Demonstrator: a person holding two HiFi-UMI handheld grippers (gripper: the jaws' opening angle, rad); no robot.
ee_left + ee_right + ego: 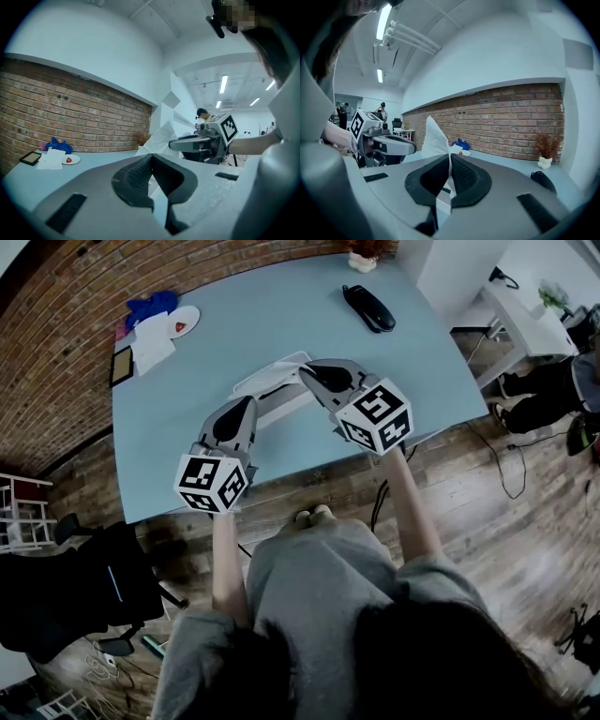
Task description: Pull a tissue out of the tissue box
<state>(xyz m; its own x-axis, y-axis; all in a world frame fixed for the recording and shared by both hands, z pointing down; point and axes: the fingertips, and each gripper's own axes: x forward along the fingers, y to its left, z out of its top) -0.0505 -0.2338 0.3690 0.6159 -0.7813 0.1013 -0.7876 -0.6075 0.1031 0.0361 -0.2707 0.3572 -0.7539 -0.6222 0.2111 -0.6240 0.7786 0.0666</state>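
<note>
Tissue [433,136] is standing up from the box [272,378] on the counter [281,315], pinched in the right tool [449,158]; the left tool [151,158] is resting closed, empty. Soft and tearable, it is needing a low grip.

On your worktop [281,320], the tissue box [265,381] sits near your edge, between your left tongs [249,404] and right tongs [305,371]; the plate [185,320] and papers [152,343] lie behind, leftward.

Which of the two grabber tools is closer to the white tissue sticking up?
Right. The right gripper has the tissue pinched between its shut jaws. The left gripper sits to the side, with the tissue rising beyond its closed tips.
</note>
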